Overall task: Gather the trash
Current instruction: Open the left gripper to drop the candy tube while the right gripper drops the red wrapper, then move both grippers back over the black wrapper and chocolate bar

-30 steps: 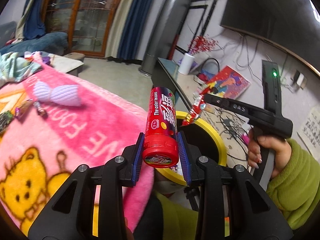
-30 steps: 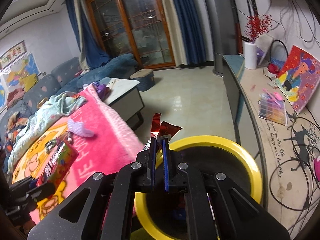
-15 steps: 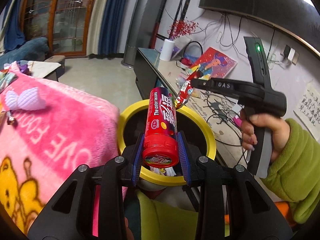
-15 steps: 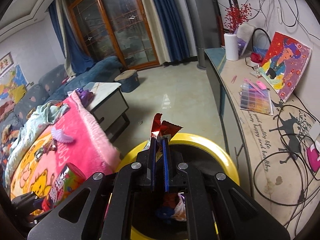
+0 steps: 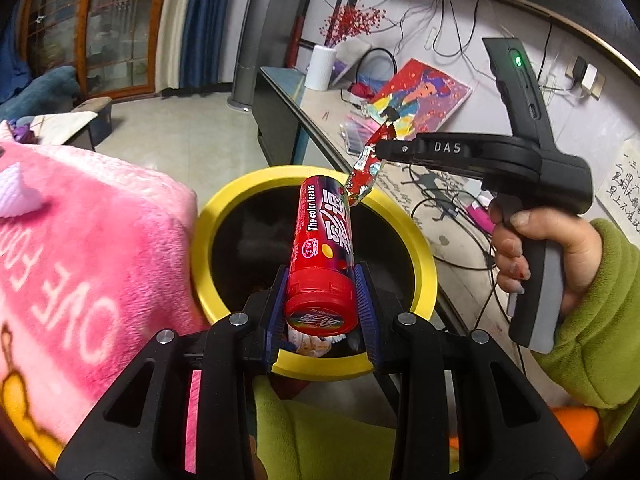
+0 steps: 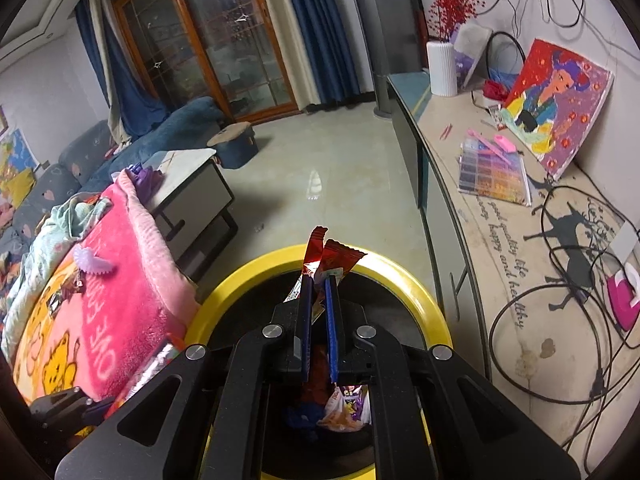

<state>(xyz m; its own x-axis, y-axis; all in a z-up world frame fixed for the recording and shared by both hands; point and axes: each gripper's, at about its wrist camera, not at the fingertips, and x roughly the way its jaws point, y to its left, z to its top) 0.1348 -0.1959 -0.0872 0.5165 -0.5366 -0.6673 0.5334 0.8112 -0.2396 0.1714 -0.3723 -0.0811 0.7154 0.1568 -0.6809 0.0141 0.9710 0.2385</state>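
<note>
We hold the red candy tube [image 5: 324, 256] clamped between the left gripper [image 5: 323, 300] jaws, tilted over the yellow-rimmed bin [image 5: 224, 204]; the right gripper [image 6: 319, 312] jaws are pinched on a red wrapper [image 6: 334, 258] above the same opening. The pink blanket [image 5: 92, 240] touches the bin's left rim; the bin mouth lies open below, with trash at its bottom.
</note>
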